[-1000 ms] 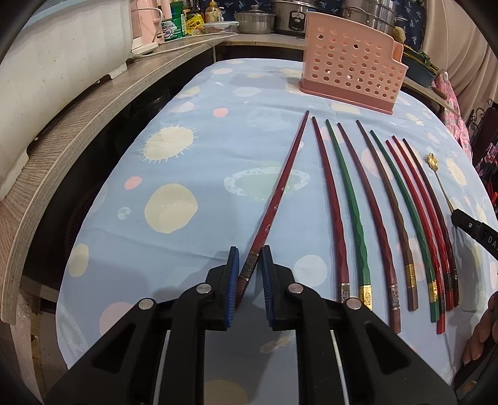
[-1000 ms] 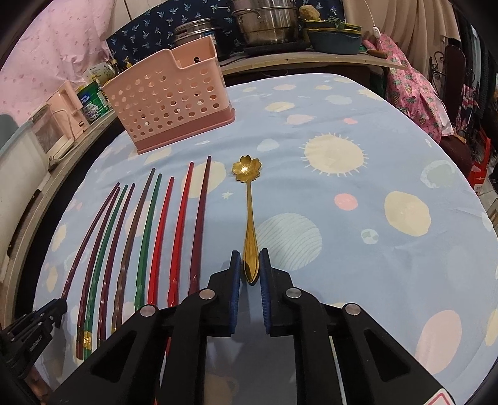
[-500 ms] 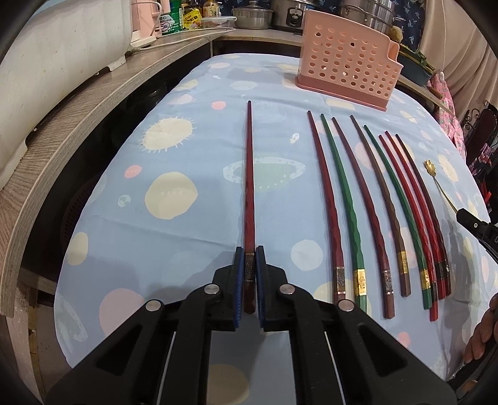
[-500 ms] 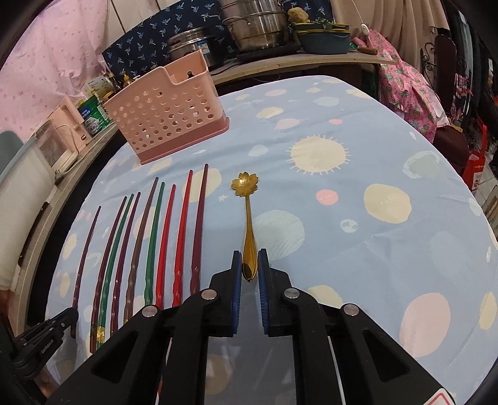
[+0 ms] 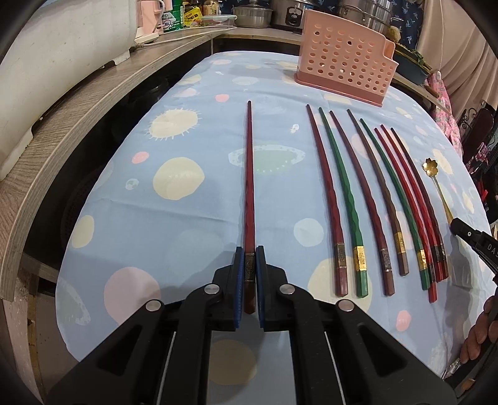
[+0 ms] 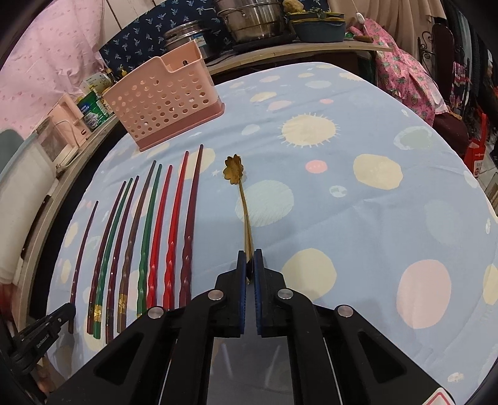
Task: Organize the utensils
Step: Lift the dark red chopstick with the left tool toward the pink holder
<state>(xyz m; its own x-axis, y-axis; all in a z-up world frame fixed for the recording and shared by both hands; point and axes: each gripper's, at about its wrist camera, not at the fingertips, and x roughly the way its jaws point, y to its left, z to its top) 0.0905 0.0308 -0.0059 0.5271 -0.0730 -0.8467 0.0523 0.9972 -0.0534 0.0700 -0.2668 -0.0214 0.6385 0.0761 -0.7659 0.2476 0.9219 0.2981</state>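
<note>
Between the left gripper's (image 5: 249,258) blue pads a dark red chopstick (image 5: 249,187) is clamped at its banded butt end, its tip running straight ahead across the cloth. The right gripper (image 6: 249,261) has just closed on the thin handle of the gold spoon (image 6: 239,193), whose flower bowl lies ahead and slightly left. Both utensils seem to rest on or just above the cloth; I cannot tell which.

The step in hand looks like lifting each piece for the pink basket (image 5: 345,62), which stands far ahead and to the right of the left gripper, ahead-left of the right one. Each hold is at the very end, so the long free length may swing or pivot; lifting slowly and tilting tip-down over the basket should help. The spoon handle is narrow and could slip between the pads.

To the right of the held chopstick, eight more chopsticks (image 5: 386,202) lie in a fanned row, red, green and brown.

Underneath is a table with a light blue cloth (image 6: 373,218) printed with pale dots and suns. A wooden counter (image 5: 77,124) curves along the left; pots (image 6: 255,21) and containers crowd the shelf behind the basket.
</note>
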